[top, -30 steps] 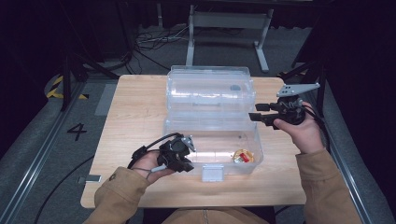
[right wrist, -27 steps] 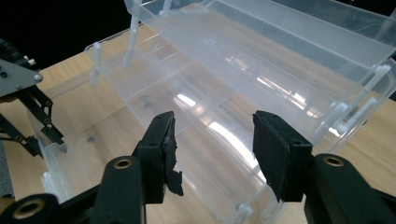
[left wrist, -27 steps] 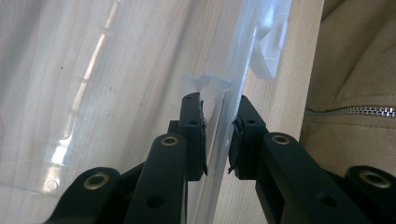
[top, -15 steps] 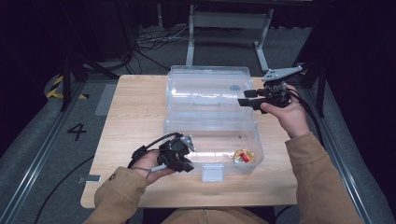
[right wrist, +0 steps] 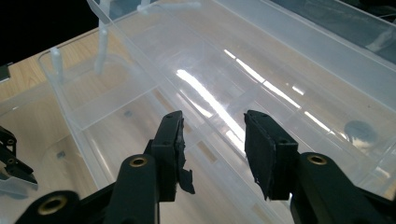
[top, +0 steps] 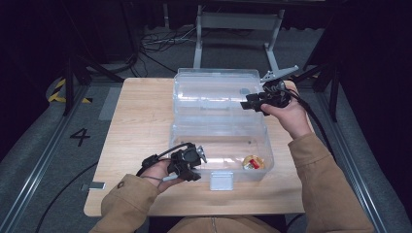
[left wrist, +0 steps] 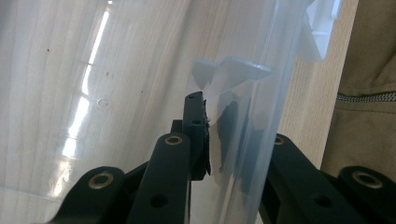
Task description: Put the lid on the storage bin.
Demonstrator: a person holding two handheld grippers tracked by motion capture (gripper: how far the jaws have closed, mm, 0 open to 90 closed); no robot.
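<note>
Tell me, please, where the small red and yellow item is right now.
In the high view, the small red and yellow item lies inside the clear box, in its near right corner, beside the front latch.

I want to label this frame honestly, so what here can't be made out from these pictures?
- Small red and yellow item in the clear box: high view, too small to identify.
- Left gripper: left gripper view, the box wall stands between the jaws, and the far jaw is blurred behind the plastic.
- Dark round spot in the lid: right gripper view, blurred.
</note>
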